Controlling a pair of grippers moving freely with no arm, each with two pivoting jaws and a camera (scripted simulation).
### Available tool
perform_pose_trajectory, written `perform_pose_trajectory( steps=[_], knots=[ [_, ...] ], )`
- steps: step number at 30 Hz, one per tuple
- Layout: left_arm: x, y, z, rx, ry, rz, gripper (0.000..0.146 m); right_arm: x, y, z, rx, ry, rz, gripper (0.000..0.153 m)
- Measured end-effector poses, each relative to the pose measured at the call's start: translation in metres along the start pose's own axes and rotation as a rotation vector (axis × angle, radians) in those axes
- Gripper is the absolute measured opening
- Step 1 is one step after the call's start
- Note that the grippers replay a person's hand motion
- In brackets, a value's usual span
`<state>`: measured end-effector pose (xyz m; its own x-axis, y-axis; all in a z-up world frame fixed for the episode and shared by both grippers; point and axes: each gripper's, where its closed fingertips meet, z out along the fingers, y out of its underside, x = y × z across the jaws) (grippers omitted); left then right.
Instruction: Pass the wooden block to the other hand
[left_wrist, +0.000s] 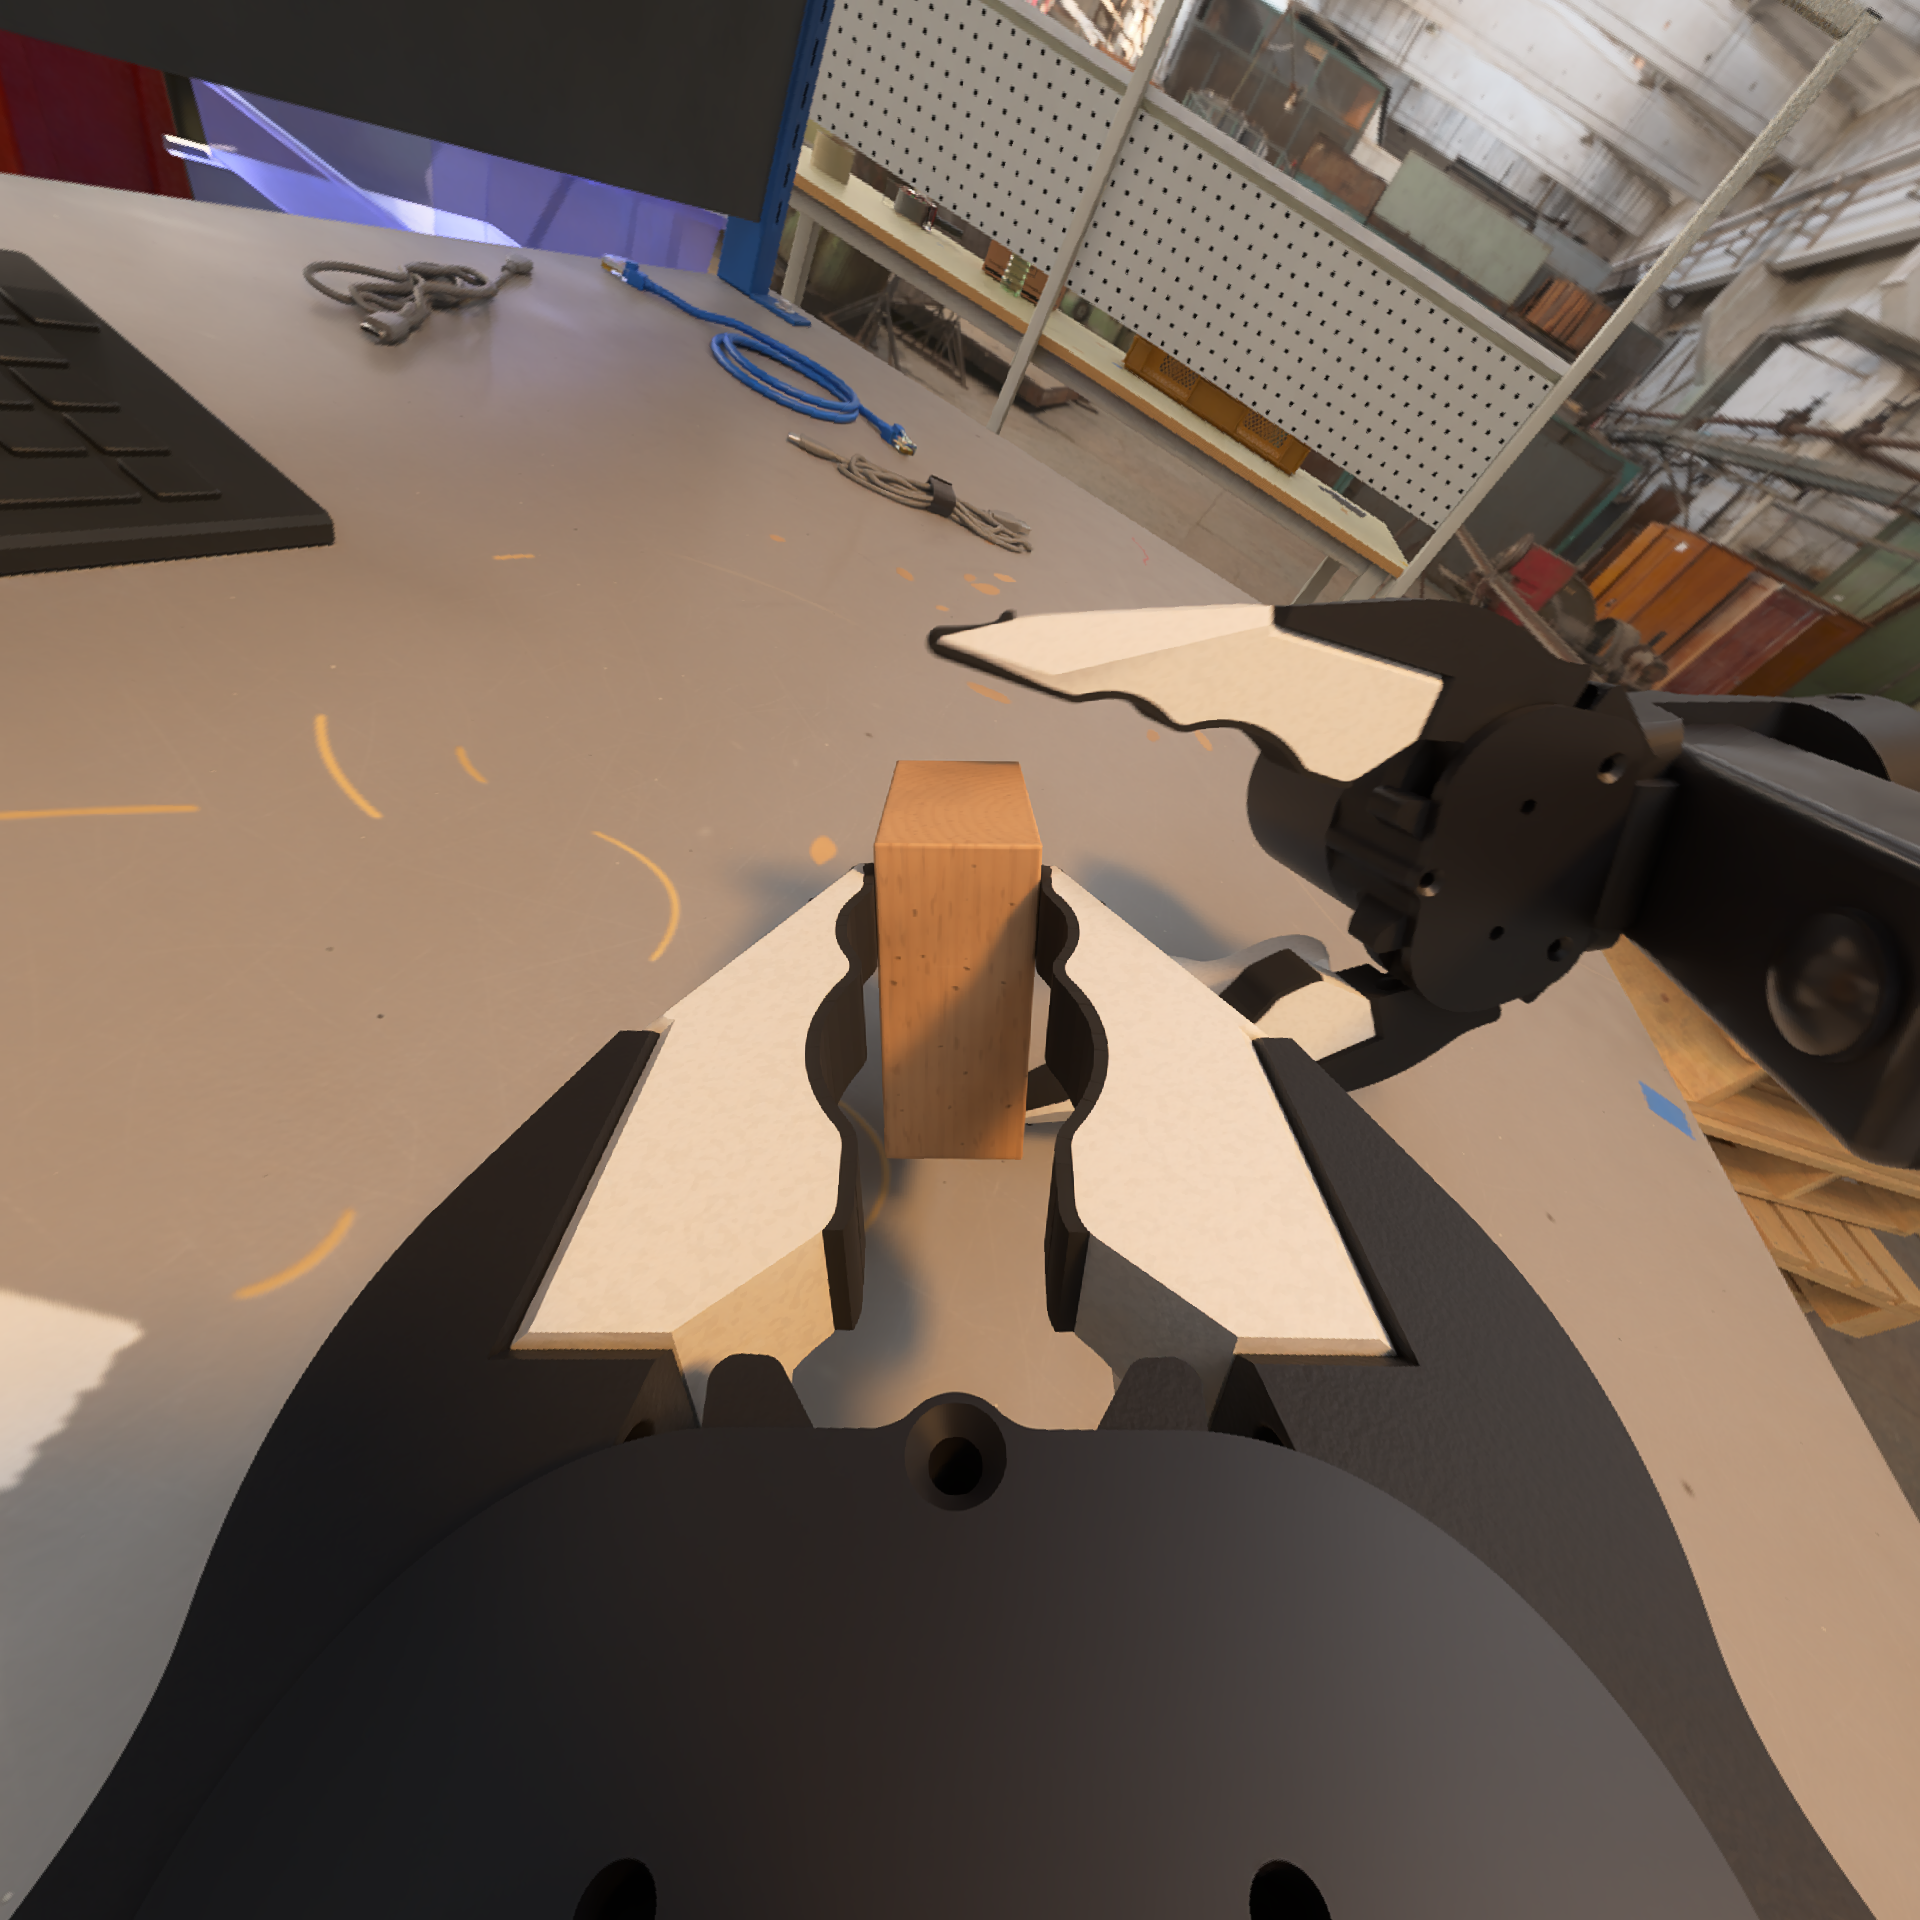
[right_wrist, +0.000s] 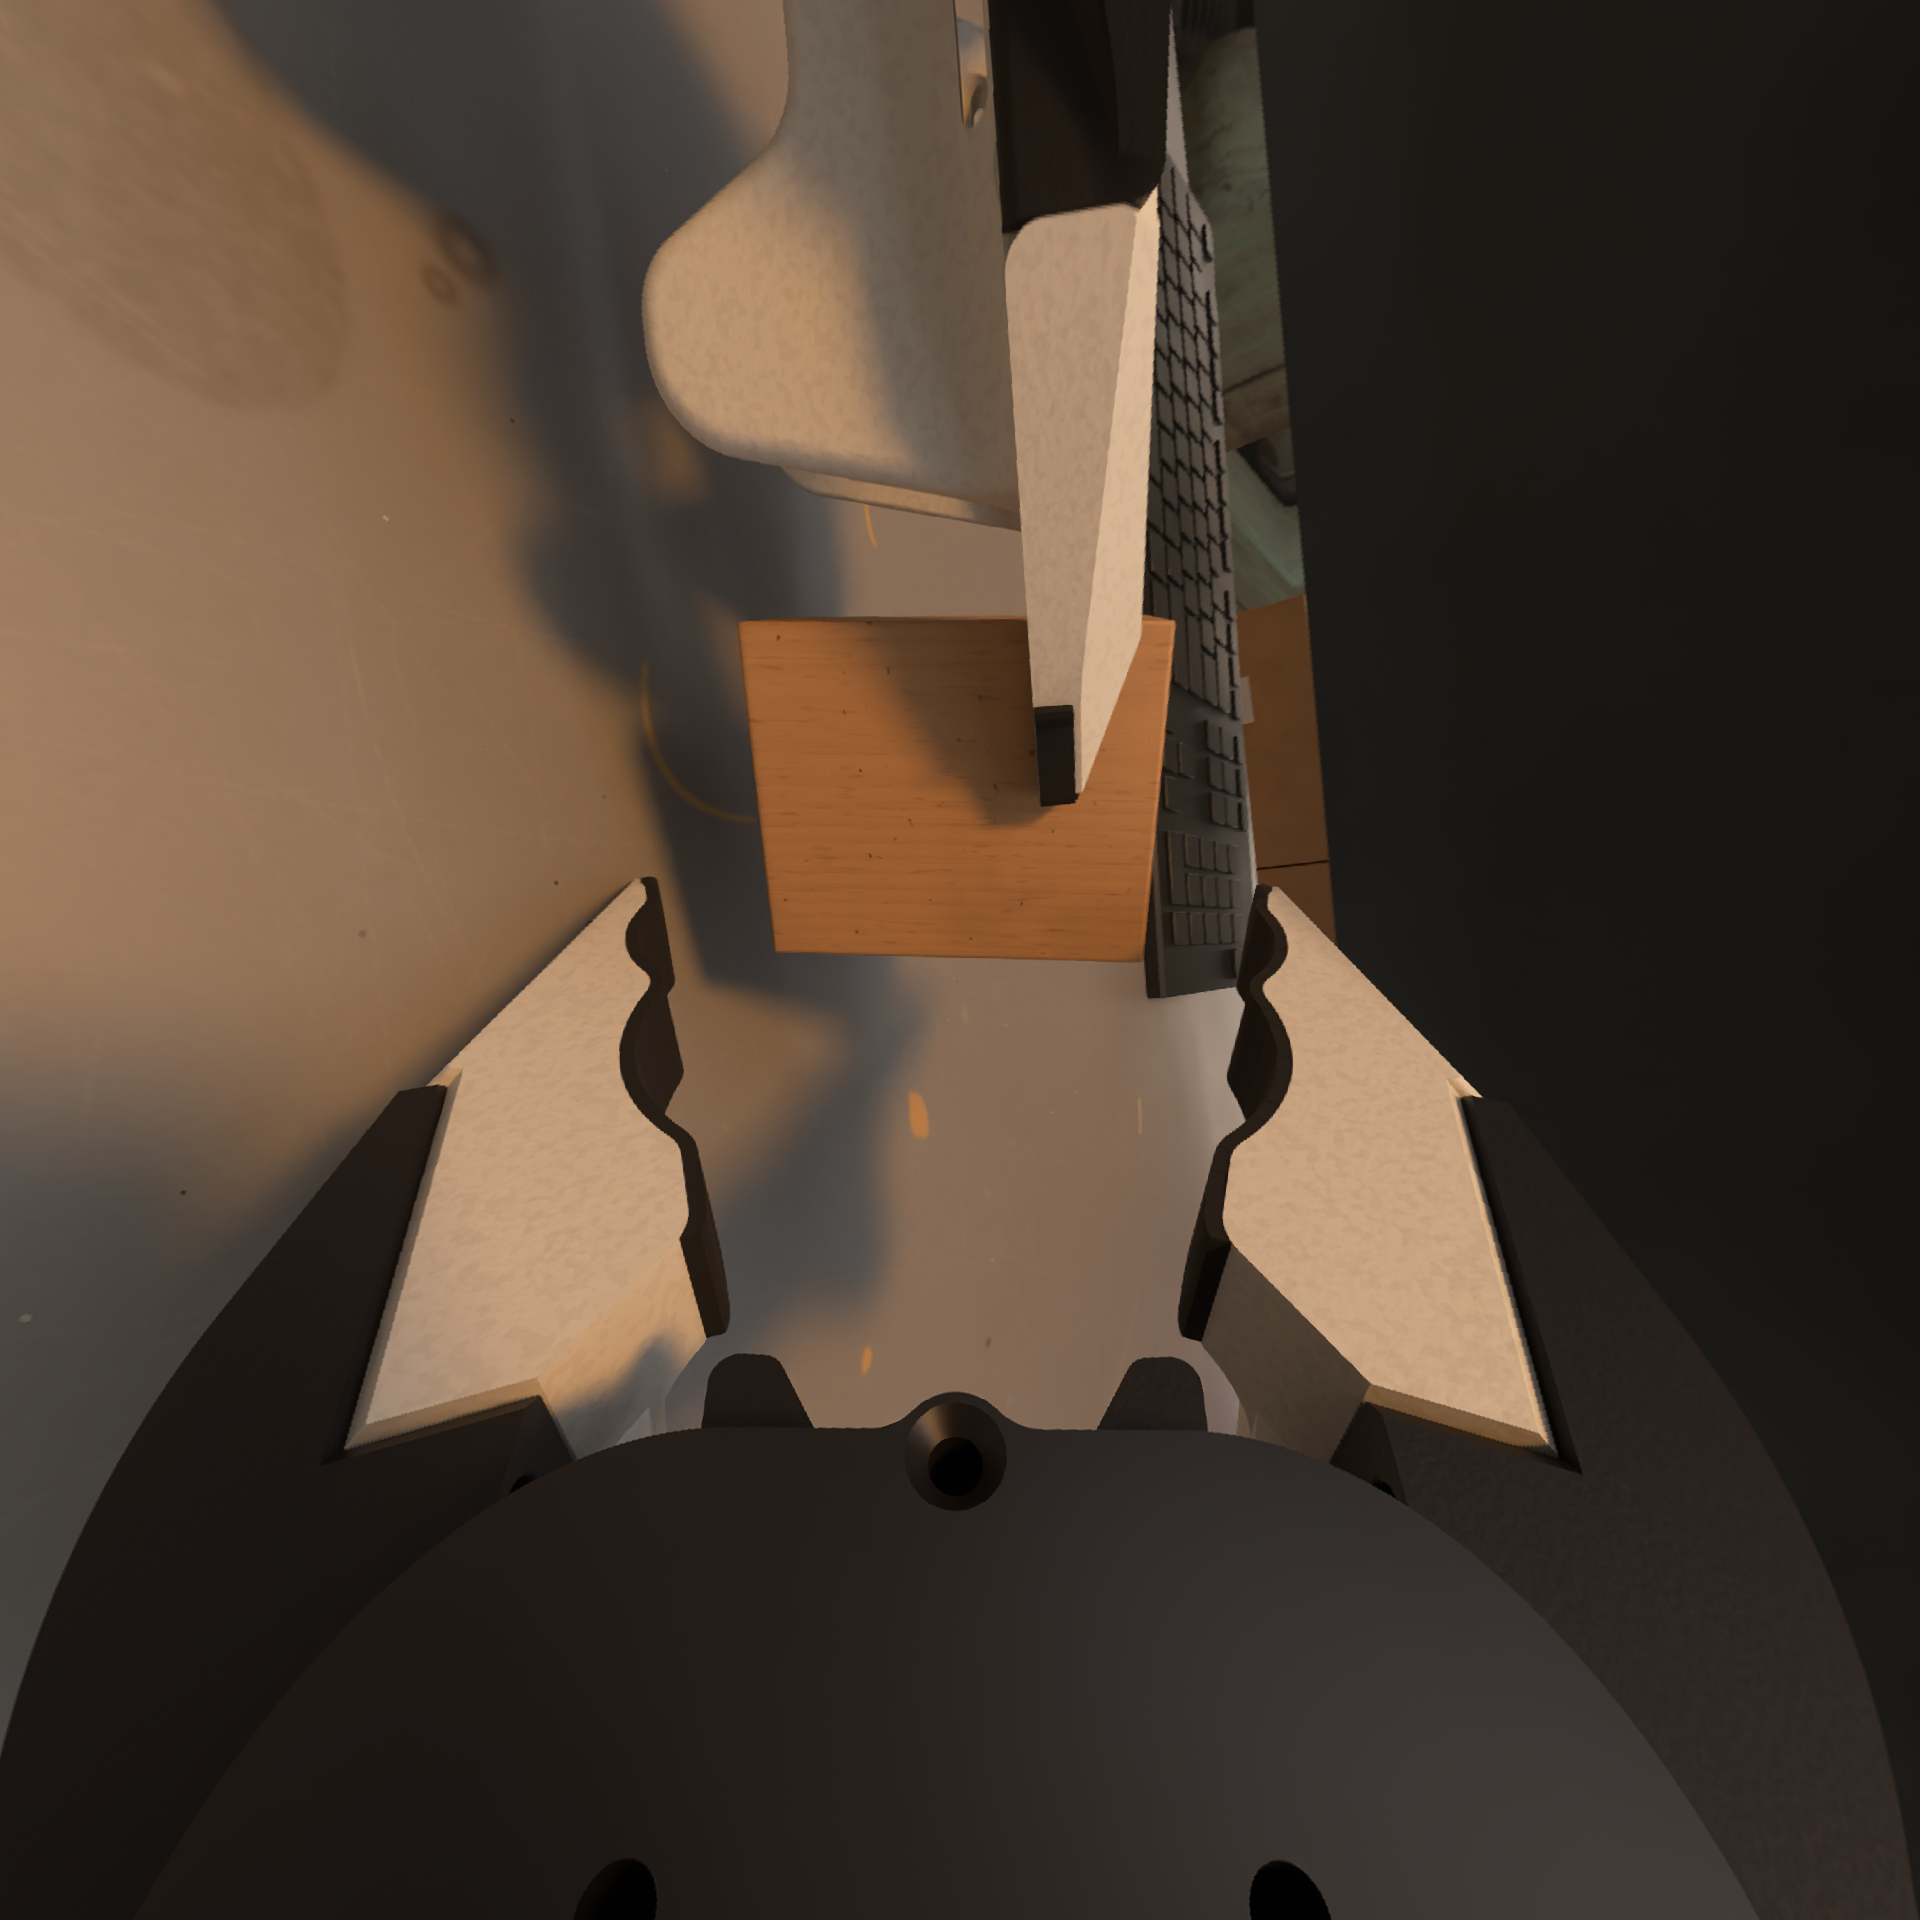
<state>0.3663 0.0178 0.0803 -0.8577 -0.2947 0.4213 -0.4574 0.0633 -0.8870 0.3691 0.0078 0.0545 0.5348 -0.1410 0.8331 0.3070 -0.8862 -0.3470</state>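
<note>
The wooden block (left_wrist: 956, 987) is a light brown oblong, held upright above the grey table (left_wrist: 468, 935). My left gripper (left_wrist: 956, 878) is shut on it, with both fingertips pressed on its sides. My right gripper (left_wrist: 1091, 810) comes in from the right, open; its upper finger (left_wrist: 1174, 665) is beyond the block and its lower finger (left_wrist: 1288, 987) is partly hidden behind my left gripper. In the right wrist view, the right gripper (right_wrist: 956, 899) is open with the block (right_wrist: 894, 810) just ahead of its fingertips, apart from them. A left finger (right_wrist: 1086, 499) lies across the block's near face.
A black keyboard (left_wrist: 125, 416) lies at the left and also shows in the right wrist view (right_wrist: 1195, 727). A blue cable (left_wrist: 790, 374) and two grey cables (left_wrist: 405, 291) (left_wrist: 935, 499) lie farther back. A dark monitor (left_wrist: 468, 83) stands behind. The table edge and wooden pallets (left_wrist: 1766, 1174) are at the right.
</note>
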Motion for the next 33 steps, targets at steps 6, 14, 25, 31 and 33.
perform_pose_trajectory(
  steps=[6, 14, 25, 31, 33],
  knots=[
    [0.009, 0.002, 0.003, -0.020, -0.001, 0.055, 0.030, -0.003, 0.006, 0.001, -0.017, -0.018, 0.003, 0.085],
    [0.015, -0.012, -0.004, 0.106, 0.095, 0.022, 0.044, 0.010, 0.002, -0.006, 0.038, 0.052, -0.007, 0.076],
    [0.015, -0.028, -0.020, 0.233, 0.246, -0.129, 0.064, 0.044, -0.004, -0.032, 0.494, -0.037, 0.451, 0.076],
    [0.032, -0.025, -0.016, 0.212, 0.321, -0.045, 0.065, 0.043, -0.013, -0.039, 0.666, -0.272, 0.773, 0.076],
    [0.039, -0.028, -0.018, 0.228, 0.343, 0.012, 0.070, 0.042, -0.016, -0.041, 0.725, -0.378, 0.890, 0.076]
  ],
)
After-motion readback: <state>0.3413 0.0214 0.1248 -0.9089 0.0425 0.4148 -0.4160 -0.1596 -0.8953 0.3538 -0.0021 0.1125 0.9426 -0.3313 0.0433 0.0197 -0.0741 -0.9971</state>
